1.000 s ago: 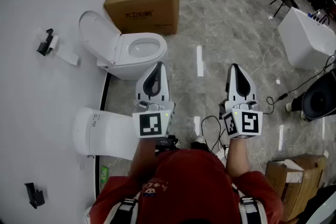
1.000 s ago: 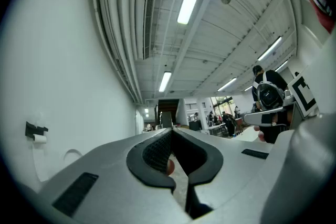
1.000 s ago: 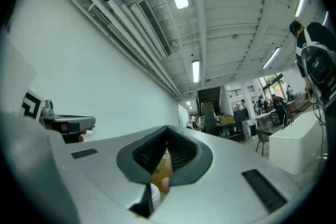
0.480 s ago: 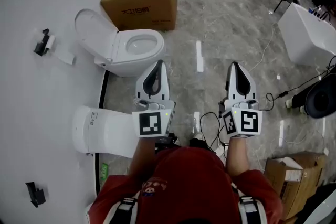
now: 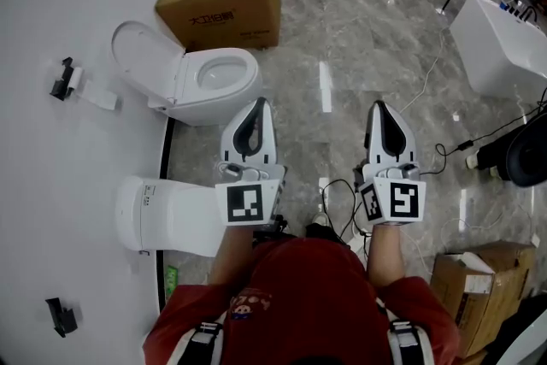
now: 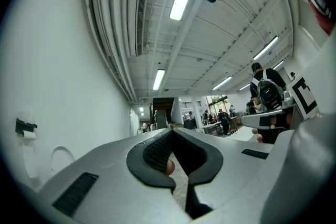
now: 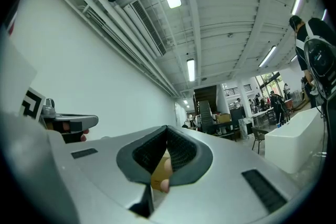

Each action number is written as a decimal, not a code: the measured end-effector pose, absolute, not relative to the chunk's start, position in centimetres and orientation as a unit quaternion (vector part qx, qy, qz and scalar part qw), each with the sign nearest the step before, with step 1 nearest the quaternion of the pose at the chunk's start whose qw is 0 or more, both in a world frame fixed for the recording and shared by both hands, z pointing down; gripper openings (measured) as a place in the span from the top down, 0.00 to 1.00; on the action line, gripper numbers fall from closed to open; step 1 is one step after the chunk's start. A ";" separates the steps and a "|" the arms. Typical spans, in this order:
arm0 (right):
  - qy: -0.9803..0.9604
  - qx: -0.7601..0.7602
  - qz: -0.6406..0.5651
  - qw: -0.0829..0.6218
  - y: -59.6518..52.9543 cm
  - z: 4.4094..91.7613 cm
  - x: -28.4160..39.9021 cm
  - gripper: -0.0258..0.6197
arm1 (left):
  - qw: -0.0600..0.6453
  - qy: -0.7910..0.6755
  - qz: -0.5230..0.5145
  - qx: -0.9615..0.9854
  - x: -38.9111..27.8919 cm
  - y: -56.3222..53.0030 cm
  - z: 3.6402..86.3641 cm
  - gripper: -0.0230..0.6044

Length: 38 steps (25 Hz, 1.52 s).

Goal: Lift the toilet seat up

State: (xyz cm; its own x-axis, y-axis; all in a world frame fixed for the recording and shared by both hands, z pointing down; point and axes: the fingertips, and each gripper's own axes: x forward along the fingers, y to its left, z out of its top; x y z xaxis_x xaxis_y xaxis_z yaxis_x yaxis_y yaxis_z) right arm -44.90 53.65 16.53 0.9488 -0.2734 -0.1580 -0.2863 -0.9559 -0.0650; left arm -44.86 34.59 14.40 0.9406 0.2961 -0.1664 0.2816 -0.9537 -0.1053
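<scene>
Toilet (image 5: 214, 81) with raised lid (image 5: 144, 51) had slid slightly up-left in head view since a second before, still ahead of left gripper (image 5: 258, 108) and right gripper (image 5: 382, 111), both pressed together on nothing, so the reach remained undone.

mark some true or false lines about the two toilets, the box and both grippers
1. The far toilet has its lid standing up. True.
2. The near toilet is open too. False: its lid lies shut.
3. The left gripper grips a toilet seat. False: its jaws are together on nothing, held in the air.
4. A cardboard box stands beyond the far toilet with small things on top. True.
5. The right gripper has its jaws wide apart. False: they are shut and empty.
</scene>
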 end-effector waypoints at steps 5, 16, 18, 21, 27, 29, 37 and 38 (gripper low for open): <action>0.136 -0.987 0.077 0.048 56.7 16.8 -44.3 0.94 | 0.047 -0.148 0.091 -0.984 -44.6 37.7 14.4 0.95; 0.139 -0.986 0.074 0.050 58.5 17.8 -40.8 0.94 | 0.044 -0.146 0.088 -0.984 -41.5 39.7 15.1 0.95; 0.145 -0.986 0.072 0.042 57.5 18.0 -39.7 0.94 | 0.039 -0.142 0.080 -0.986 -40.4 39.0 15.6 0.95; 0.154 -0.985 0.073 0.035 56.1 18.2 -37.6 0.94 | 0.032 -0.137 0.084 -0.986 -38.4 37.7 16.0 0.95; 0.162 -0.983 0.077 0.030 53.6 17.9 -31.3 0.94 | 0.029 -0.126 0.086 -0.988 -32.4 34.9 16.2 0.95; 0.164 -0.983 0.078 0.029 52.3 17.8 -28.9 0.94 | 0.029 -0.125 0.088 -0.988 -29.9 33.7 16.1 0.95; 0.166 -0.983 0.069 0.029 47.4 17.6 -19.4 0.94 | 0.026 -0.126 0.089 -0.988 -20.3 28.9 15.7 0.95; 0.165 -0.983 0.068 0.029 47.0 17.6 -18.4 0.94 | 0.025 -0.127 0.088 -0.988 -19.3 28.5 15.7 0.95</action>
